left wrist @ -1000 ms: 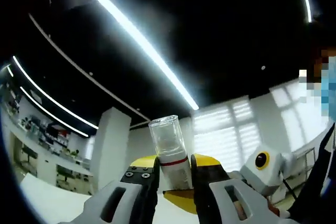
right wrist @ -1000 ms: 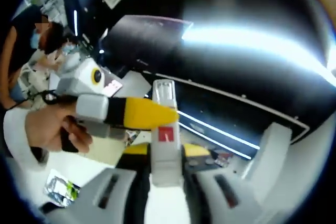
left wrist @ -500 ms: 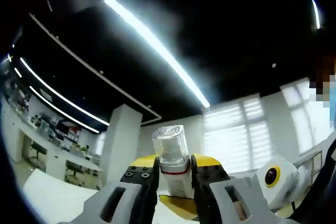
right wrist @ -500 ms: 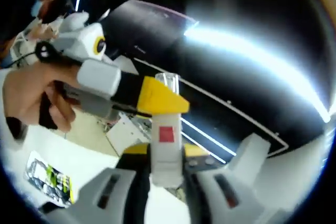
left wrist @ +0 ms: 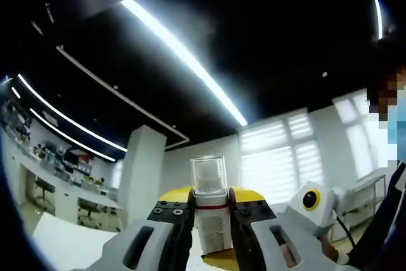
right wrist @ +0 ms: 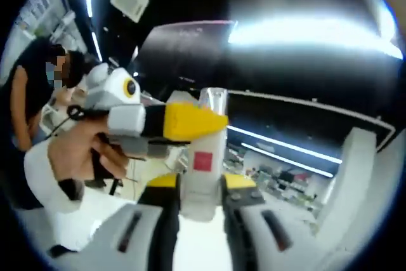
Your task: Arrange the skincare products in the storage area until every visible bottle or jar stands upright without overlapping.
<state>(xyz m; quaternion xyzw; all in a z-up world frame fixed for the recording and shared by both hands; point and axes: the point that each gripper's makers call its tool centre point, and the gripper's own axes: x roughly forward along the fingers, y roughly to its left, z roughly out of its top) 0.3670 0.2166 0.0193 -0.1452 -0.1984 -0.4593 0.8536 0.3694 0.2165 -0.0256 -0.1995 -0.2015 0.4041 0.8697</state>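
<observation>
A white skincare bottle [left wrist: 210,223] with a clear square cap and a red band stands between the jaws of my left gripper [left wrist: 210,198], which is shut on it. In the right gripper view the bottle [right wrist: 202,169] shows a red square label, and my right gripper [right wrist: 202,185] is shut on its lower body. The left gripper [right wrist: 190,122] reaches in from the left there, held by a hand [right wrist: 82,153], its yellow jaw lying across the bottle's upper part. The right gripper [left wrist: 222,259] shows low behind the bottle in the left gripper view. Both views point up at the ceiling.
Long ceiling light strips [left wrist: 184,61] run overhead. Windows with blinds [left wrist: 279,157] and a white column [left wrist: 141,169] stand behind. A person [right wrist: 38,93] is at the left of the right gripper view. A white table surface [right wrist: 82,239] lies low in that view.
Both views have tilted and swung a little with the hands. The bottle stays clamped in both grippers, and the left gripper now sits a little higher in the right gripper view.
</observation>
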